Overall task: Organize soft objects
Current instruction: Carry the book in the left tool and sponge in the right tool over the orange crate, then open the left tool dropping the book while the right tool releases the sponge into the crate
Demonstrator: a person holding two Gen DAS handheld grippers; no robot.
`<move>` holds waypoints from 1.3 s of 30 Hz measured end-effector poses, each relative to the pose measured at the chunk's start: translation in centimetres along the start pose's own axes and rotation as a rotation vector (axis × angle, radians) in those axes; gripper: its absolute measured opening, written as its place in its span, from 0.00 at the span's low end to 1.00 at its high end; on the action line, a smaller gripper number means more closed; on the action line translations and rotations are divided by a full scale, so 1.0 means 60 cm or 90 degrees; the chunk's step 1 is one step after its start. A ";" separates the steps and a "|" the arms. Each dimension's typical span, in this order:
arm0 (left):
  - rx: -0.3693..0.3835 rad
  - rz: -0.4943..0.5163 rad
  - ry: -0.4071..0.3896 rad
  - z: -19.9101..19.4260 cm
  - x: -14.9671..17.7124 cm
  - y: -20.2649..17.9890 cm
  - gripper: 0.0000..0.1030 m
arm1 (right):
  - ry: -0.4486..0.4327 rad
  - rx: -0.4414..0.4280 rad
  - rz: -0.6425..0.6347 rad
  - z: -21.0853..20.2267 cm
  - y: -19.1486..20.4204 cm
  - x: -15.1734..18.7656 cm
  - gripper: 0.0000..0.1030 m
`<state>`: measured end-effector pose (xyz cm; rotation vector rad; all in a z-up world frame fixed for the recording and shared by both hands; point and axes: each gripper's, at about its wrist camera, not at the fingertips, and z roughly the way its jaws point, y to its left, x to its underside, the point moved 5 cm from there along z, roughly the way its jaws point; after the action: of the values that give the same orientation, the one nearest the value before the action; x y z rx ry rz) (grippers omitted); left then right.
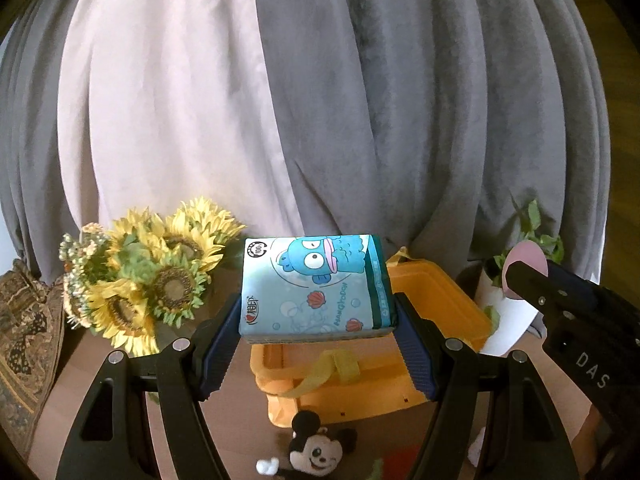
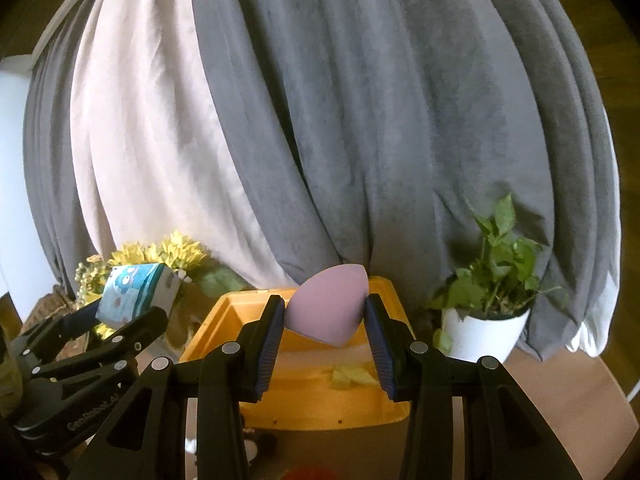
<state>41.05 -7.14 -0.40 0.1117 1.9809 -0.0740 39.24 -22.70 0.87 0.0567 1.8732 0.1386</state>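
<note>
Your left gripper (image 1: 318, 340) is clamped on a blue cartoon tissue pack (image 1: 316, 286), holding it by its two short sides, lifted above the orange bin (image 1: 436, 292). Your right gripper (image 2: 325, 330) squeezes a pink sponge (image 2: 329, 305) between its pads, bowing it, also over the open bin. A yellow strap (image 1: 338, 368) lies inside the bin. In front of it a Mickey plush (image 1: 316, 450) lies on the brown table (image 1: 80, 364). Sunflowers (image 1: 160, 276) stand to the left, a potted plant (image 2: 486, 304) to the right, with grey curtains (image 2: 380, 120) behind.
</note>
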 end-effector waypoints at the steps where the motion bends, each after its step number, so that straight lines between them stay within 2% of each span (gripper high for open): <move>1: 0.001 -0.001 0.003 0.009 -0.001 0.001 0.70 | 0.001 -0.001 0.000 0.007 0.000 -0.002 0.41; 8: 0.009 -0.006 0.034 0.072 -0.002 0.003 0.70 | 0.016 0.004 0.000 0.062 -0.002 -0.010 0.41; 13: 0.006 0.002 0.062 0.118 0.009 0.001 0.70 | 0.046 0.009 0.011 0.106 -0.007 0.001 0.41; 22: 0.012 0.008 0.129 0.199 0.039 -0.003 0.70 | 0.137 0.030 0.022 0.187 -0.020 0.036 0.41; 31: 0.030 0.016 0.197 0.250 0.069 -0.011 0.70 | 0.226 0.039 0.031 0.243 -0.034 0.076 0.41; 39: 0.034 0.029 0.250 0.284 0.084 -0.015 0.71 | 0.262 0.044 0.015 0.267 -0.037 0.087 0.41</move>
<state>54.45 -9.59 -11.82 0.2199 2.3675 -0.0788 52.97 -23.25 -9.09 0.1047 2.2895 0.1076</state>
